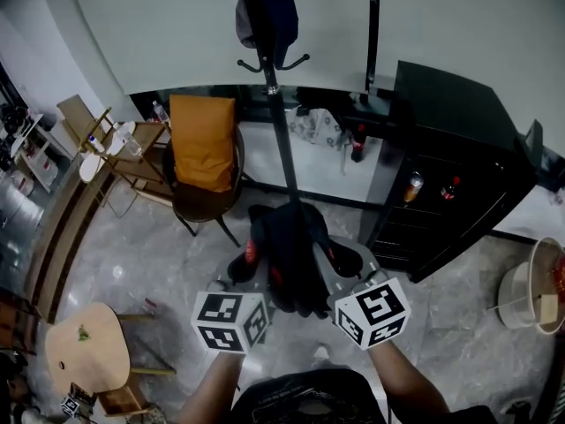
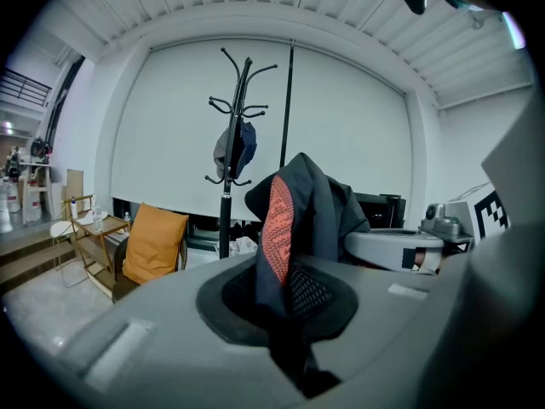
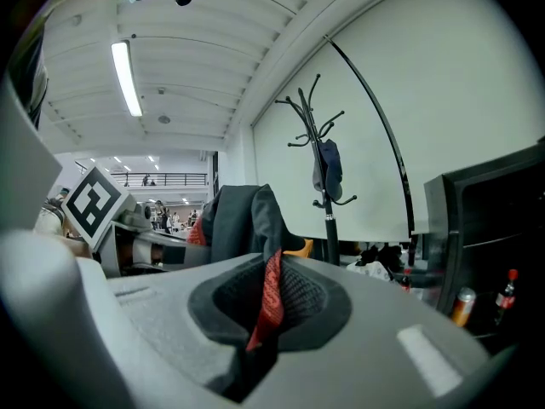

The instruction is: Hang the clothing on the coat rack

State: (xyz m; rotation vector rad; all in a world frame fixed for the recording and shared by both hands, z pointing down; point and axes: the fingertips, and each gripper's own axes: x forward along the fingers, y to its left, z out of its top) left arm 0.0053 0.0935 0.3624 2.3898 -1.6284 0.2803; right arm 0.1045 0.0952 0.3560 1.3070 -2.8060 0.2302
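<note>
A dark garment with red-orange trim hangs bunched between my two grippers, low in the head view. My left gripper is shut on the garment, its cloth pinched between the jaws. My right gripper is shut on the same garment, a red strip caught in the jaws. The black coat rack stands straight ahead, with a dark cap on one of its hooks. The coat rack shows in the left gripper view and the coat rack in the right gripper view, some way off.
A chair with an orange cushion stands left of the rack. A black cabinet with bottles is on the right. A round wooden stool sits at lower left, a wooden shelf beyond it, a white bucket at right.
</note>
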